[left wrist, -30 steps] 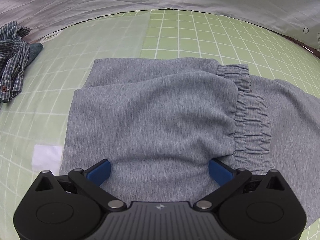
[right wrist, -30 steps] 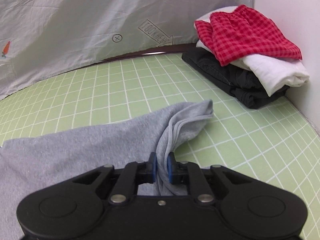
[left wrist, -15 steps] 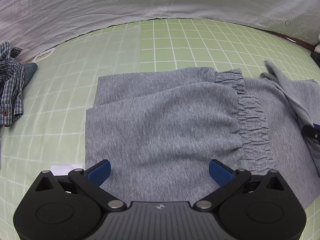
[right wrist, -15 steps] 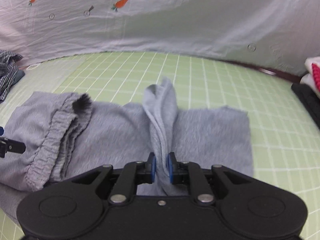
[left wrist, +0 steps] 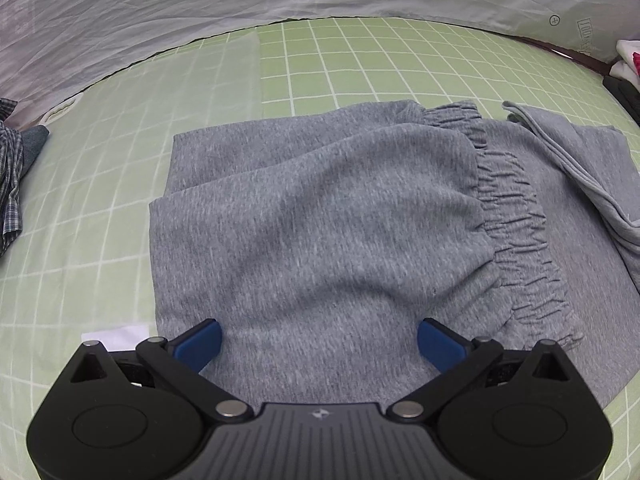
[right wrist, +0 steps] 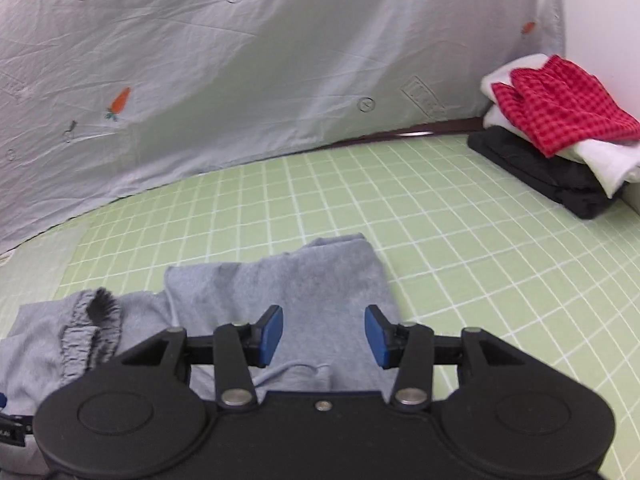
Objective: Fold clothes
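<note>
Half a second ago the right gripper was pinched on a raised fold of the grey knit sweatpants; now its blue-padded jaws stand apart with nothing between them, and that fold lies dropped flat over the right part of the garment. These sweatpants lie folded on the light-green mat with a white grid, the gathered elastic waistband running near to far right of centre, and the folded-over leg end resting on the far right of the pile. Over the near edge of the cloth hovers the left gripper, its jaws wide apart and holding nothing, one blue pad just above the fabric. At the far left edge lies a crumpled dark plaid shirt. In the far right corner sits a stack of folded clothes: red checked cloth on white, on black. A pale wrinkled sheet with small carrot prints backs the mat.
</note>
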